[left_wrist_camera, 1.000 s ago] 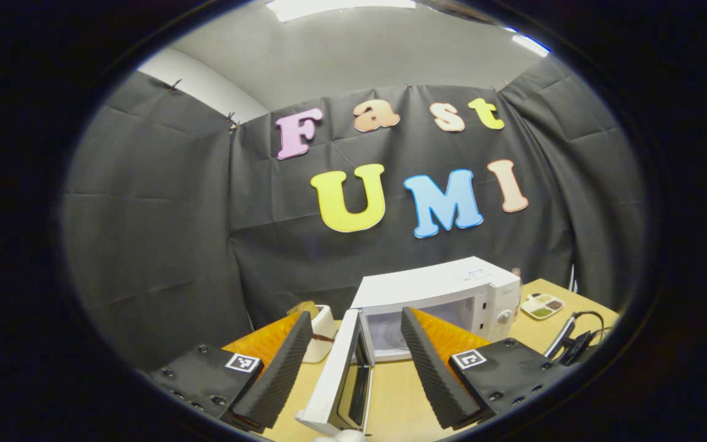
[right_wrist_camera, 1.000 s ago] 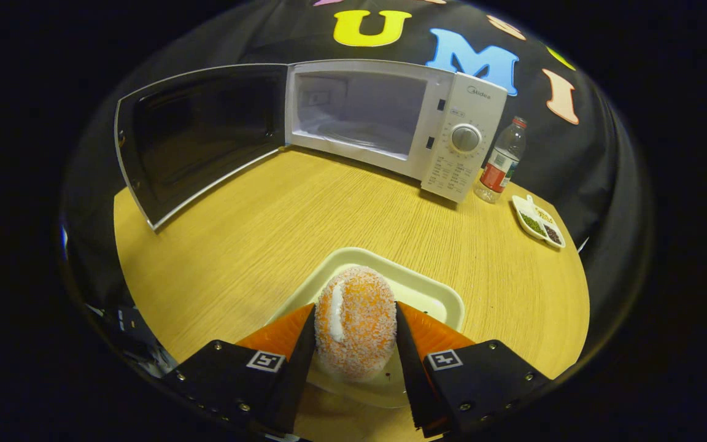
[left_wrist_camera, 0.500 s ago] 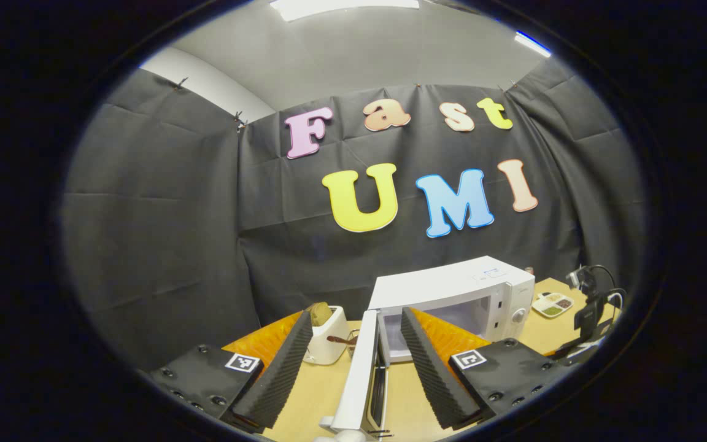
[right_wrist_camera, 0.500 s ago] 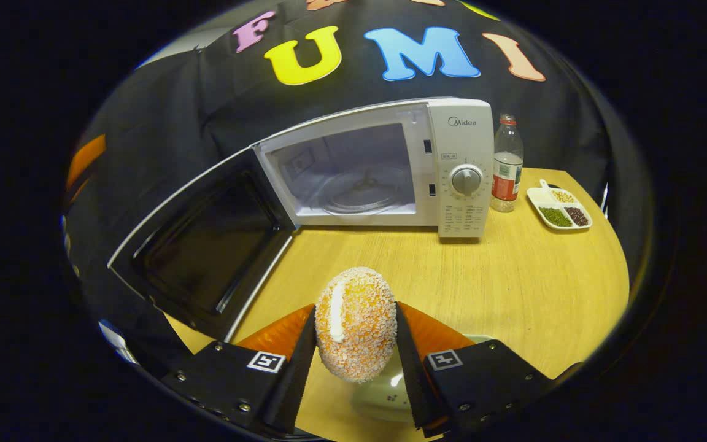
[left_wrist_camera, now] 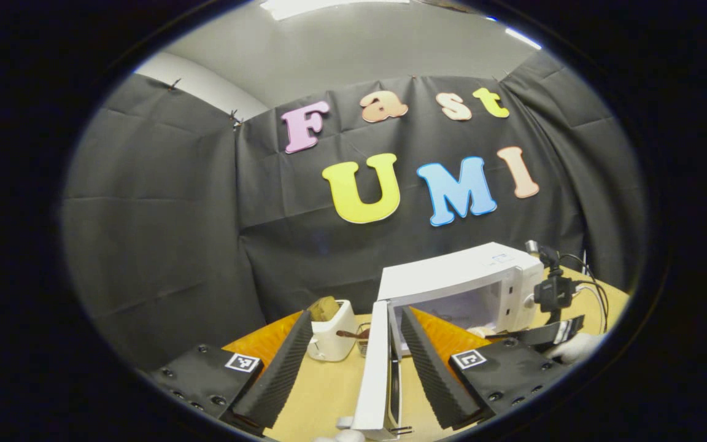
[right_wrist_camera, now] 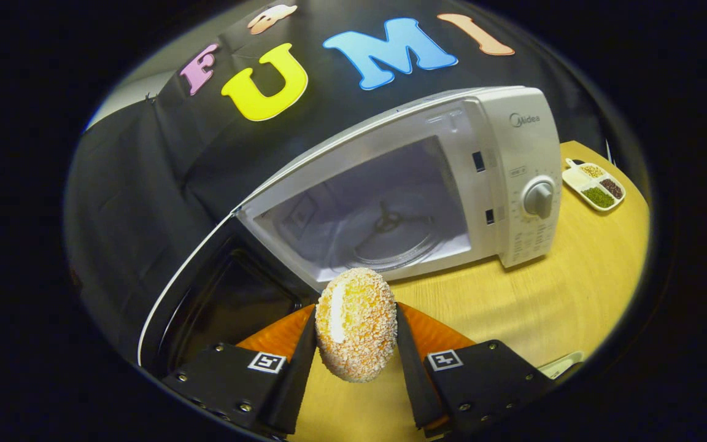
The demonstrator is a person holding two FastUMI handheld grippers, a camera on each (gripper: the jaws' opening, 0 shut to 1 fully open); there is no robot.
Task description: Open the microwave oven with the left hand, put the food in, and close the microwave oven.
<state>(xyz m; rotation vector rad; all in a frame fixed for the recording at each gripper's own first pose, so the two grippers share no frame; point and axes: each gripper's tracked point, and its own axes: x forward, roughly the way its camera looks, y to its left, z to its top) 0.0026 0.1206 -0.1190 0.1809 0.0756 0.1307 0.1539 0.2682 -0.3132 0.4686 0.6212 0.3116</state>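
In the right gripper view, a crumb-coated bread roll (right_wrist_camera: 356,323) is being held between the fingers of the right hand-held gripper (right_wrist_camera: 356,356), low in the frame. The roll is now lifted off its tray and brought close to the open microwave oven (right_wrist_camera: 402,190), so insertion is judged next. In the left gripper view, the left hand-held gripper (left_wrist_camera: 356,362) is being held wide, straddling the door (left_wrist_camera: 378,368) edge.

Bright ceiling lights (left_wrist_camera: 329,6); strong fisheye edge bending; frames mostly sharp.
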